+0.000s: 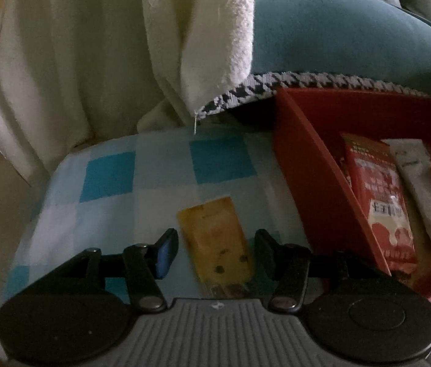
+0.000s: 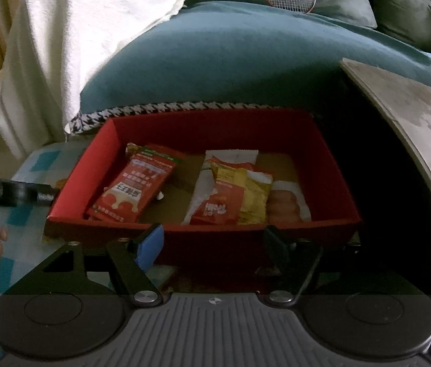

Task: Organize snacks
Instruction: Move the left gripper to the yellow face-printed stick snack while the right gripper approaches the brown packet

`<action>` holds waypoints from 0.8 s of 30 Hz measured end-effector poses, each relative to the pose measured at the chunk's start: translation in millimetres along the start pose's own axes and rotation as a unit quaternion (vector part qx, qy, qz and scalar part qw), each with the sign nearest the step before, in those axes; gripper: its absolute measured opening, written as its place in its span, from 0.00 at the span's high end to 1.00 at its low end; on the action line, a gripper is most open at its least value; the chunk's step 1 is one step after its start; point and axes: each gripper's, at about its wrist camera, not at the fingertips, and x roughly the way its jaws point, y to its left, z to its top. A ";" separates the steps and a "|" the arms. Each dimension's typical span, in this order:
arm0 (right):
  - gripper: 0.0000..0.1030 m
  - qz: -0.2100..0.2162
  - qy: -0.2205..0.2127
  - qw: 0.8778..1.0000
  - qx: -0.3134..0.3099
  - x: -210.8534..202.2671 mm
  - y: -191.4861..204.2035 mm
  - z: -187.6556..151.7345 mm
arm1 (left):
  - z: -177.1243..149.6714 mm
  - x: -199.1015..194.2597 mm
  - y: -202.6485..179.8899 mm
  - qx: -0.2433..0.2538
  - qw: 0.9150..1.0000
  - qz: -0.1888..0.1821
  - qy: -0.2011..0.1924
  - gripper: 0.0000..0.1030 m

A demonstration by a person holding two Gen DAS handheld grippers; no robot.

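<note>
The yellow snack packet (image 1: 215, 241) lies on the checked cloth (image 1: 108, 177) just left of the red box (image 1: 307, 165), lengthwise between our left gripper (image 1: 213, 244)'s part-open jaws, untouched, nearer than our empty, open right gripper (image 2: 212, 244).

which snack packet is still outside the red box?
The yellow packet, lying on the checked cloth between the left claw's open fingers. All the others sit inside the red box.

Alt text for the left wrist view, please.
The left gripper, jaws open, straddles a yellow snack packet lying on a blue checked cloth. To the right, a red box holds more snack packets.
</note>
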 end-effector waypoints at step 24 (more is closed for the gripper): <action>0.24 -0.019 0.048 0.997 0.057 -9.5 -29.1 -42.8 | -89.3 -74.0 4.8 0.068 0.989 -0.105 0.082 0.67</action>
